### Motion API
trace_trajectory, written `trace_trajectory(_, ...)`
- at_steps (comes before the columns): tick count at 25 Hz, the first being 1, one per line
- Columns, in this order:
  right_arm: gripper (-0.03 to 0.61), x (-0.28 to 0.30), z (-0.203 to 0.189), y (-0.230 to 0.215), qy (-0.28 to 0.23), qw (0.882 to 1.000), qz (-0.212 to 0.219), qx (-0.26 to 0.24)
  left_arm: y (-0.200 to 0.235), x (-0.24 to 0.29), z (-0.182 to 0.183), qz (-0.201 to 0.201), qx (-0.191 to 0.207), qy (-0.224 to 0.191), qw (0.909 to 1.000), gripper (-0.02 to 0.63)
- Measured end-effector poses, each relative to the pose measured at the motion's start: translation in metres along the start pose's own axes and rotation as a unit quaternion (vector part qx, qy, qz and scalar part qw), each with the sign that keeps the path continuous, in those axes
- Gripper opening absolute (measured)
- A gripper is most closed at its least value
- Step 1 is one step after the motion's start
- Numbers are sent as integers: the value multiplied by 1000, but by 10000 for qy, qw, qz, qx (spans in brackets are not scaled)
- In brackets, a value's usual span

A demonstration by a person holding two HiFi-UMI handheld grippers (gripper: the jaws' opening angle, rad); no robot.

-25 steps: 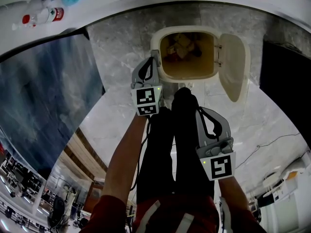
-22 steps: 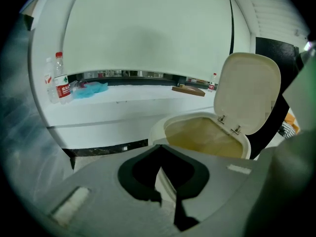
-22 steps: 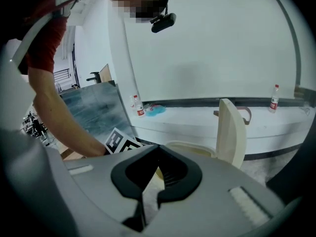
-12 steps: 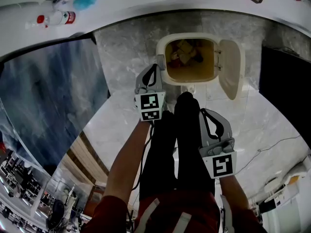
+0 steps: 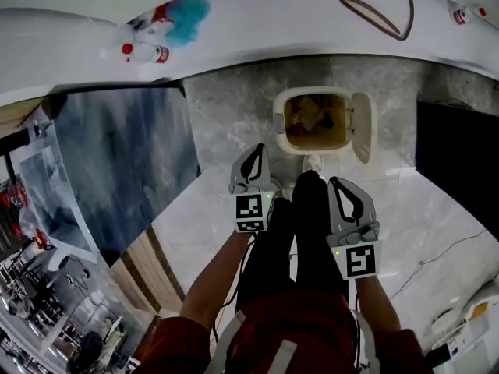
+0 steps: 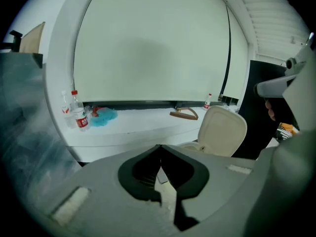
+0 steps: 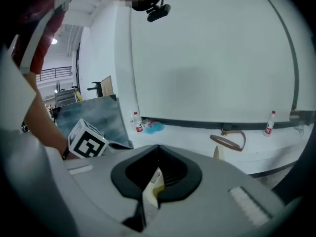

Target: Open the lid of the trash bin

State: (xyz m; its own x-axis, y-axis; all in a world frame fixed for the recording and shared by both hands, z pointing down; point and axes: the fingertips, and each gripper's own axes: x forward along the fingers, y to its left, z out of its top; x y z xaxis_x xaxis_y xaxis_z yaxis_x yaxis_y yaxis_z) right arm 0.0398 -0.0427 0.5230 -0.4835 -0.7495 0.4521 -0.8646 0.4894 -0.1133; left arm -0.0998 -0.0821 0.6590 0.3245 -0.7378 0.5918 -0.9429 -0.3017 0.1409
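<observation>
Trash bin (image 5: 278,123) is on the floor. Its lid (image 5: 362,127) is already swung open, hinged at the bin's right side, and rubbish shows inside. Left gripper (image 5: 253,158): jaws together, empty, just short of the bin's near-left corner, not touching it. Right gripper (image 5: 345,189): jaws together, nothing held, farther back from the bin and nearer than the lid. The person's legs (image 5: 300,224) are between the grippers. Bottles (image 5: 144,51) stand on the bench (image 5: 273,22) beyond the bin, well to its left.
</observation>
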Motion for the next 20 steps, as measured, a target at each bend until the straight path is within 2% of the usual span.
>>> trace_trajectory(7, 0, -28, 63, 12, -339, 9989, -160, -280, -4, -80, 76, -18, -2, -672, 9977, 5)
trace_trajectory(13, 0, -60, 110, 28, -681, 9959, -406, -426, -5, -154, 126, 38, 323, -1247, 9917, 5)
trace_trajectory(17, 0, -79, 137, 37, -896, 9930, -520, -565, -8, -200, 173, 91, 411, -1821, 9824, 5)
trace_trajectory(20, 0, -93, 152, 44, -902, 9912, -623, -744, -11, -236, 208, 85, 643, -2270, 9717, 5)
